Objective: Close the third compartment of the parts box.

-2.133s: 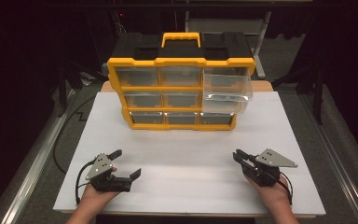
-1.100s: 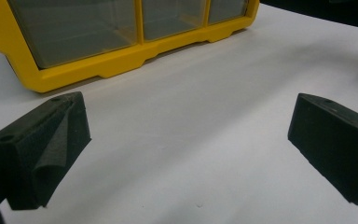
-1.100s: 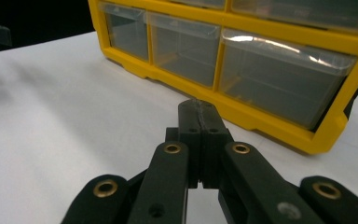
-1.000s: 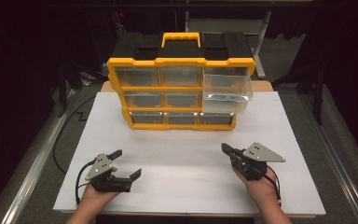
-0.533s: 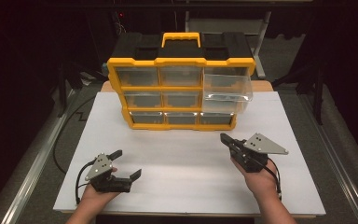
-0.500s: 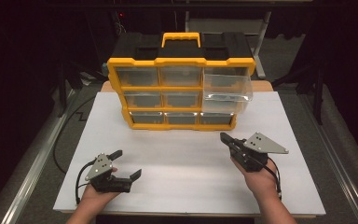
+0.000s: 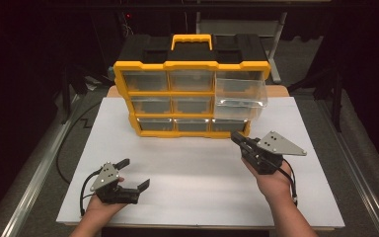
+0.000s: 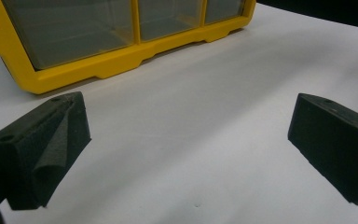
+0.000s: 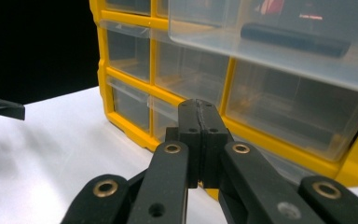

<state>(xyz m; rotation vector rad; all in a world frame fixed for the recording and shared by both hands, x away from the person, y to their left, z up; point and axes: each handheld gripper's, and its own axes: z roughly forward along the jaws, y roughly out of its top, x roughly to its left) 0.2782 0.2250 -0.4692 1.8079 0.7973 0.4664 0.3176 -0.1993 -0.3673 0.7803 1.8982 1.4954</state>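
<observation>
A yellow and black drawer cabinet [image 7: 192, 89] with clear drawers stands at the back of the white table [image 7: 197, 173]. Its top right drawer [image 7: 241, 95] is pulled out and holds a dark object [image 9: 289, 39]. My right gripper [image 7: 237, 137] is shut with nothing in it, held just in front of the cabinet's lower right corner, below the pulled-out drawer [image 9: 279, 37]. The jaws press together in the right gripper view [image 9: 199, 122]. My left gripper [image 7: 133, 174] rests low at the front left, open and empty. Its pads [image 8: 42, 149] stand wide apart, facing the cabinet's bottom row [image 8: 98, 32].
The cabinet has a yellow carry handle [image 7: 191, 40] on its black lid. A black cable [image 7: 71, 143] runs along the table's left side by a metal rail [image 7: 34, 177]. White table surface stretches between the two grippers.
My right gripper has moved forward and left, from the front right of the table to just before the cabinet's lower right corner, and its jaws have shut. The left gripper has stayed put.
</observation>
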